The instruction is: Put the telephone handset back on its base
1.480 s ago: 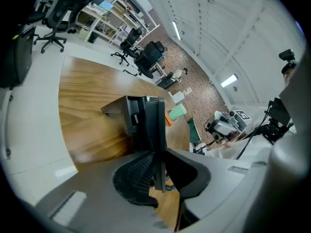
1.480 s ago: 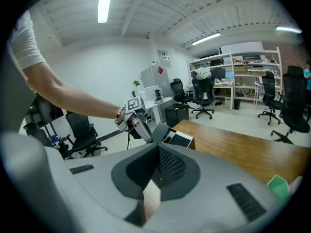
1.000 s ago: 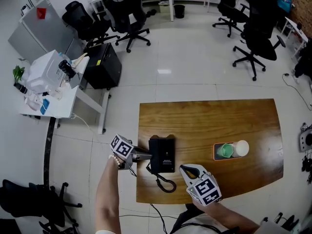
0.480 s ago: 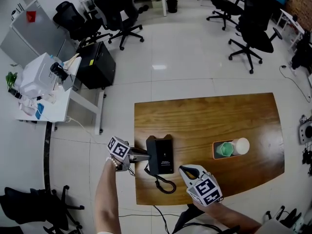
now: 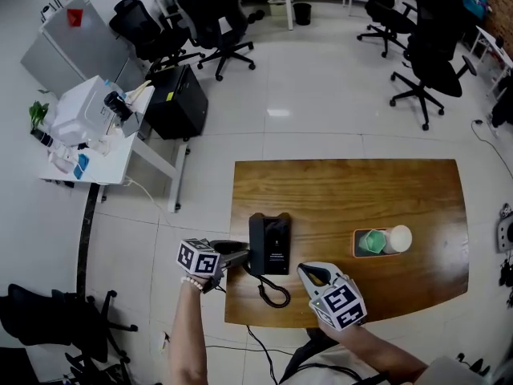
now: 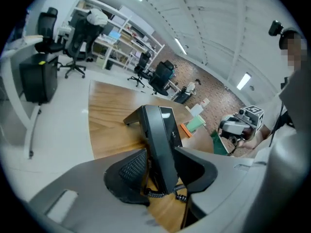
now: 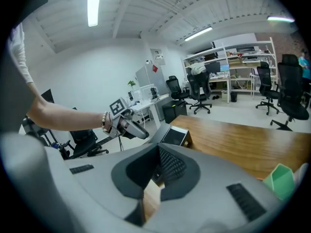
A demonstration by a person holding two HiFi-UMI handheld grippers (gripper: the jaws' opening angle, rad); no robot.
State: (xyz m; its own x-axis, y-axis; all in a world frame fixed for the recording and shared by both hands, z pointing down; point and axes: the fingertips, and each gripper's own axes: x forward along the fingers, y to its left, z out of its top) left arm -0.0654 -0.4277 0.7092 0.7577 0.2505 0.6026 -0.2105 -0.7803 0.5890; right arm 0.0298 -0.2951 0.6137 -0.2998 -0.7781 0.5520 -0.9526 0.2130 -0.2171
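Handset (image 6: 163, 144) rests along the left side of its base (image 5: 277, 245), lower centre of the head view, on the table (image 5: 345, 191); my left gripper (image 5: 242, 256) has it between its jaws, which are opening, pads not pressing it; my right gripper (image 5: 306, 273), just below and right of the base, is closed on nothing; one coiled cord (image 5: 273, 293) trails beneath. At right, one tray (image 5: 355, 245) holds two cups: one green cup (image 5: 370, 245), one white cup (image 5: 397, 240).
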